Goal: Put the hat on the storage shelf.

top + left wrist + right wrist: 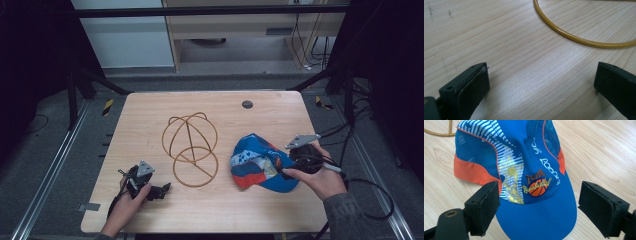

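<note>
A blue cap point(257, 162) with orange side panels and a basketball print lies on the right half of the wooden table point(150, 215). In the right gripper view the cap point(529, 175) has its brim towards the camera, between the jaws of my right gripper point(539, 207), which is open and straddles the brim without clamping it. A yellow wire stand point(190, 142) of linked hoops lies at the table's middle. My left gripper point(165, 189) rests open near the front left, just short of the stand's lower ring point(579, 38), with bare wood between its jaws.
A small dark round hole cover point(247, 104) sits near the table's far edge. Cables point(370, 200) trail off the right side from the right gripper. Metal frame rails point(45, 180) run along both sides of the table.
</note>
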